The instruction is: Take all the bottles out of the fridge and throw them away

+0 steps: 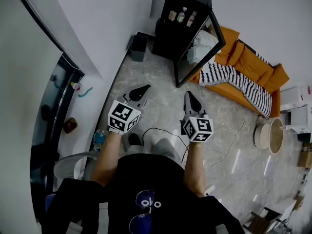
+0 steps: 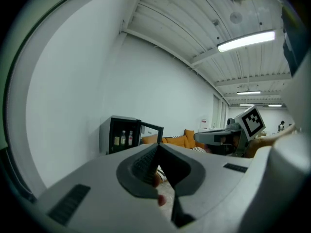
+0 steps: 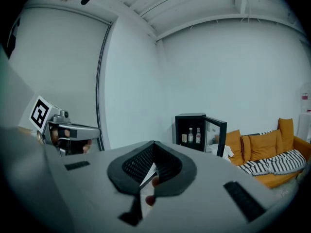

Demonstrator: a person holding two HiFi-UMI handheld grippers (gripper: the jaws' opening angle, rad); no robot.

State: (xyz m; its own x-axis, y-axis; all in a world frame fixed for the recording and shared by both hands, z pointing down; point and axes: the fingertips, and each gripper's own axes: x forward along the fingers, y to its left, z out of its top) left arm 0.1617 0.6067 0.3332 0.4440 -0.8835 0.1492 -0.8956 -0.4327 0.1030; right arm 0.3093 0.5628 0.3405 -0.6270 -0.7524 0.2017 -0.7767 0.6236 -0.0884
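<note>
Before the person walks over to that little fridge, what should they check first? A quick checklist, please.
1. The fridge has its door open: ok.
2. The bottles are in sight: ok, three on the upper shelf.
3. Hands free: ok, left gripper and right gripper hold nothing.
4. Jaws apart for a grab: not ok, both pairs are shut.
5. Floor ahead: not ok, a black cable loops near the feet.
6. Place to throw them: cannot tell, the dark box beside the fridge may be a bin.
</note>
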